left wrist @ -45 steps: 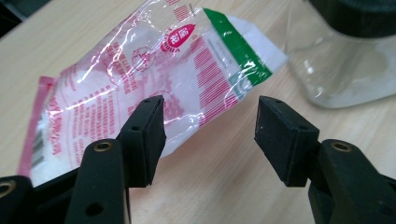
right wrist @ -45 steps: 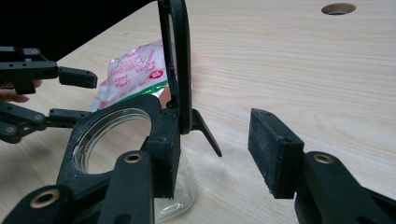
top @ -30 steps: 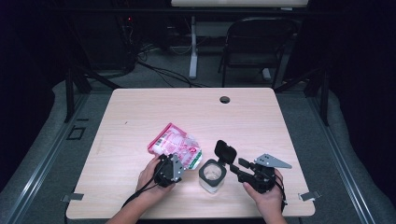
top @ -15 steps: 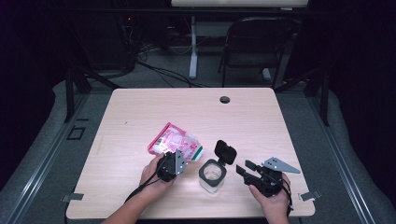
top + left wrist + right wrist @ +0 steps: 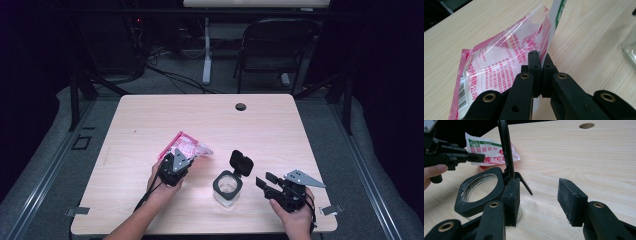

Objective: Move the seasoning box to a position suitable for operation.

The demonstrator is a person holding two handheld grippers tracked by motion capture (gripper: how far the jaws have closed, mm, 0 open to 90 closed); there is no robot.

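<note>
While the left hand-held gripper [image 5: 539, 65] pinches the pouch [image 5: 506, 62], the right hand-held gripper [image 5: 537, 197] gapes.

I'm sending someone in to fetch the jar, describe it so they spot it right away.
On the table, near the front edge, the jar stands between the two grippers. It is clear with a black collar and an upright flip lid, unlike the flat pink bag.

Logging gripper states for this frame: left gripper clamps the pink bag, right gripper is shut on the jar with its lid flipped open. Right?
Not quite. The right gripper is open and holds nothing, as the right gripper view shows; the jar sits beside it. The left gripper does clamp the pink bag, and the lid is flipped open.
</note>
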